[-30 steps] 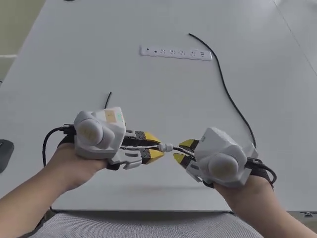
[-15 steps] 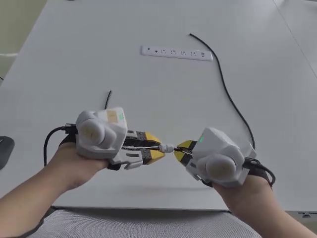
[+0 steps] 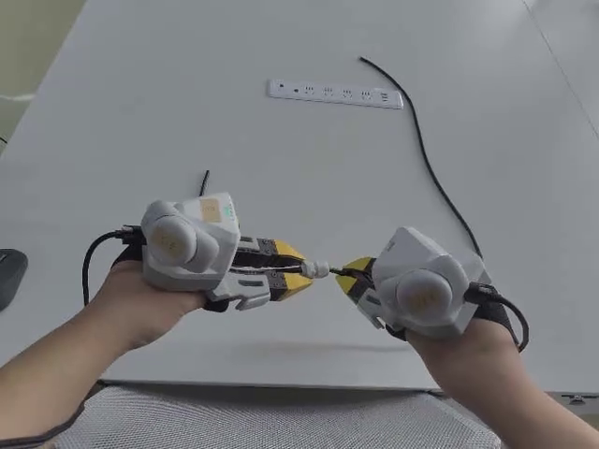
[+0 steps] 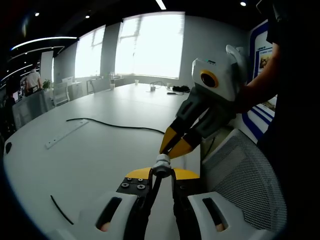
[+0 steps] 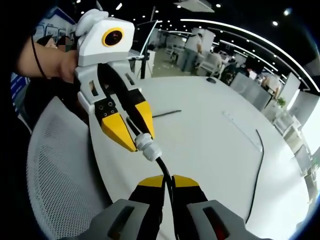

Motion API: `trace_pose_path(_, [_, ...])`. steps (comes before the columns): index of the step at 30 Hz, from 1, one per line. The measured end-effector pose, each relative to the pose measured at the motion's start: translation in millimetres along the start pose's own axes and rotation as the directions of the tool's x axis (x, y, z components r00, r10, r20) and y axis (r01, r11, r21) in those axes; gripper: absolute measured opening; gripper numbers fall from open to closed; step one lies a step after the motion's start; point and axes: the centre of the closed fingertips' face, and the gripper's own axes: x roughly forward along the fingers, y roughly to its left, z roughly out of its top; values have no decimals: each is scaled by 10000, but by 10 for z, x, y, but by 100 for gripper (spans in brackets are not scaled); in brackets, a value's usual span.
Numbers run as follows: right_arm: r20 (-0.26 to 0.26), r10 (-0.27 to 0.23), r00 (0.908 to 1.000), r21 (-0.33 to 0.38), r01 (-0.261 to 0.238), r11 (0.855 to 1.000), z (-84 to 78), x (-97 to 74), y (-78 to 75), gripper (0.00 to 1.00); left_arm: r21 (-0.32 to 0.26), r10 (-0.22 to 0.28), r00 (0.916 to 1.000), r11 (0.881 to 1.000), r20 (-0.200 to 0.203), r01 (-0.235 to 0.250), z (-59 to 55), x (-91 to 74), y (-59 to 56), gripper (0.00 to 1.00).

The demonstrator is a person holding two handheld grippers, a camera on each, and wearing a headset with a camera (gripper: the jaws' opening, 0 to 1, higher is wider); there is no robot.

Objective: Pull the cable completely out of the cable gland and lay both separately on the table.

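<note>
A small white cable gland (image 3: 317, 270) hangs above the table's near edge, gripped at the tips of my left gripper (image 3: 301, 275), which is shut on it. A thin black cable (image 3: 336, 273) leaves the gland to the right and goes straight into my right gripper (image 3: 350, 278), shut on it. In the left gripper view the gland (image 4: 161, 164) sits between the yellow tips, and the cable (image 4: 152, 192) also trails back between the jaws. In the right gripper view the cable (image 5: 164, 172) runs from my jaws up to the gland (image 5: 147, 143).
A white power strip (image 3: 335, 94) lies far back on the white table (image 3: 140, 112), with a long black cord (image 3: 432, 173) curving towards the right. A short black wire piece (image 3: 204, 181) lies left of centre. A dark object (image 3: 7, 273) sits at the left edge.
My right gripper's jaws, apart a second ago, have come together on the cable beside the gland. Both grippers sit slightly higher in the picture.
</note>
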Motion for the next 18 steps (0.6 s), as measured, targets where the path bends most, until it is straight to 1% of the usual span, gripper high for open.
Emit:
trace_pose_path(2, [-70,-65,10000,295,67,9995,-40,0,-41,0,16,9,10000,10000,19,-9,4,3,5,15])
trace_pose_path(4, [-99,-123,9999,421,127,9990,-67,-3,-74,0,-9,8,10000,10000,28,-8,6,6,7,15])
trace_pose_path(8, [-260,-247,9994,996,272,9947,-167,2,-154,0,-8,-2,10000,10000,66,2,17,9,14,15])
trace_pose_path(10, [-410,-332,9986,1389,387,9896,-233,5,-199,0,-29,2,10000,10000,62,-2,18,9,17,15])
trace_pose_path(12, [-445,-416,9981,1697,486,9843,-283,9,-244,0,-18,0,10000,10000,76,0,22,8,20,15])
trace_pose_path(18, [-680,-489,9965,2467,643,9670,-424,23,-310,0,24,-10,10000,10000,84,10,20,5,17,15])
